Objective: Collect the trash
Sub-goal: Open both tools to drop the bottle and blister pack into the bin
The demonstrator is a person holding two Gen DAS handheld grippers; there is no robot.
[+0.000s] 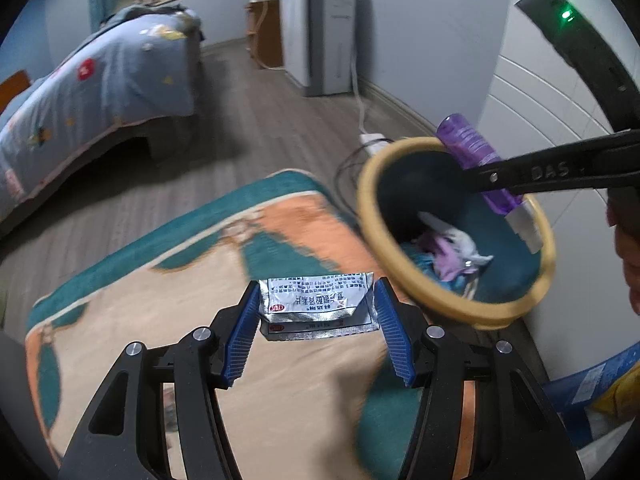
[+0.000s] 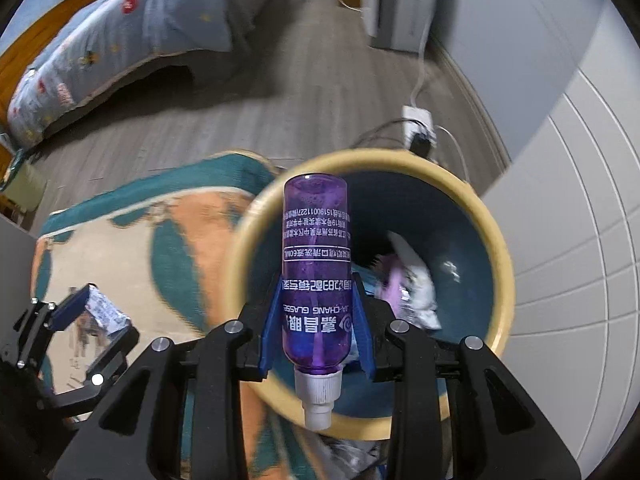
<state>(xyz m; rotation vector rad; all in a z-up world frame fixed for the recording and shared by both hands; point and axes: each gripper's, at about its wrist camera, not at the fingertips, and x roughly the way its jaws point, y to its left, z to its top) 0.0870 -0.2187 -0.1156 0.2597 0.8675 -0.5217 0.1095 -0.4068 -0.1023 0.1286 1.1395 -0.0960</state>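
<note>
My left gripper (image 1: 316,306) is shut on a silver foil packet (image 1: 316,300) with printed text, held above the teal and orange rug (image 1: 280,232). To its right stands a teal bin with a yellow rim (image 1: 362,200), with crumpled wrappers (image 1: 452,254) at the bottom. My right gripper (image 2: 316,306) is shut on a purple bottle (image 2: 316,264) with a white cap, which hangs over the bin's (image 2: 500,248) opening. In the left wrist view the purple bottle (image 1: 468,144) sits at the bin's far rim. The left gripper (image 2: 100,312) with the foil packet shows at lower left in the right wrist view.
A bed with a blue patterned cover (image 1: 100,80) stands at the back left on the wood floor. A white appliance (image 1: 320,32) and a power strip with cables (image 2: 418,126) are near the wall. A white panelled wall (image 2: 580,240) runs along the right. A blue bag (image 1: 592,384) lies by the wall.
</note>
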